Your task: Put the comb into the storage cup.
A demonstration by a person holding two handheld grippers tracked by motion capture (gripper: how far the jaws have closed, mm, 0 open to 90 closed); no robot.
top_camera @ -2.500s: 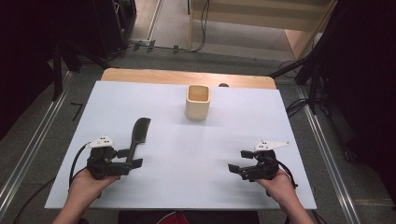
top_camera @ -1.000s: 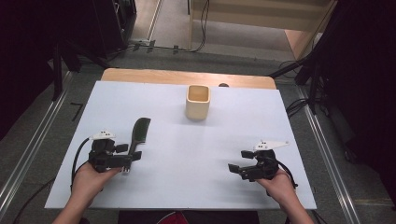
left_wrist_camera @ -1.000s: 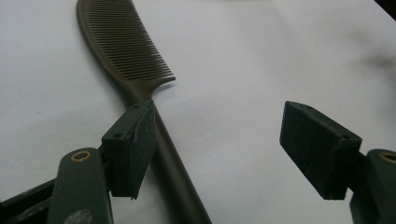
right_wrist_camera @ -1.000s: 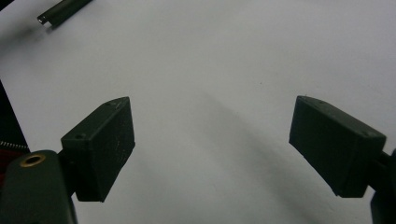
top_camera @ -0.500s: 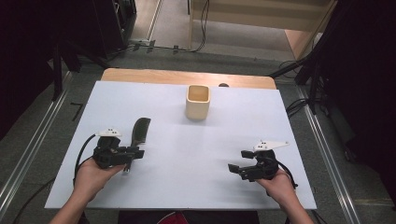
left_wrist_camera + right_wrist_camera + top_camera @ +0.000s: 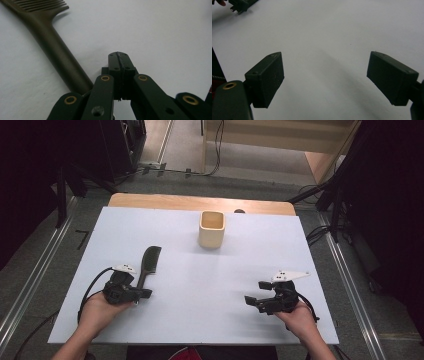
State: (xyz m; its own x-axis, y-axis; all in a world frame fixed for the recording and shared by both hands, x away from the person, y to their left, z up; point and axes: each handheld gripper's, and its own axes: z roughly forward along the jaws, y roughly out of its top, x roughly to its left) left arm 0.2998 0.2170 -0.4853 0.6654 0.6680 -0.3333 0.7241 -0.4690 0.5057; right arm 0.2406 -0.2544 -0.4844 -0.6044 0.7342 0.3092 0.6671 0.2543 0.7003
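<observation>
A dark comb (image 6: 148, 262) lies flat on the white table, teeth end pointing away from me. My left gripper (image 6: 145, 294) rests at the near end of the comb's handle. In the left gripper view its jaws are pressed together with nothing between them (image 6: 121, 58), and the comb handle (image 6: 57, 55) runs past them on the left. A square beige cup (image 6: 212, 229) stands upright at the far middle. My right gripper (image 6: 250, 300) sits on the table at the near right, jaws spread wide over bare surface (image 6: 325, 75).
The white table top (image 6: 200, 285) sits on a wooden board whose far edge shows behind the cup. Metal rails run along both sides of the table. The left gripper (image 6: 240, 5) shows far off in the right gripper view.
My left hand and gripper shifted slightly forward beside the comb's handle. The comb, the cup and the right gripper stayed where they were.
</observation>
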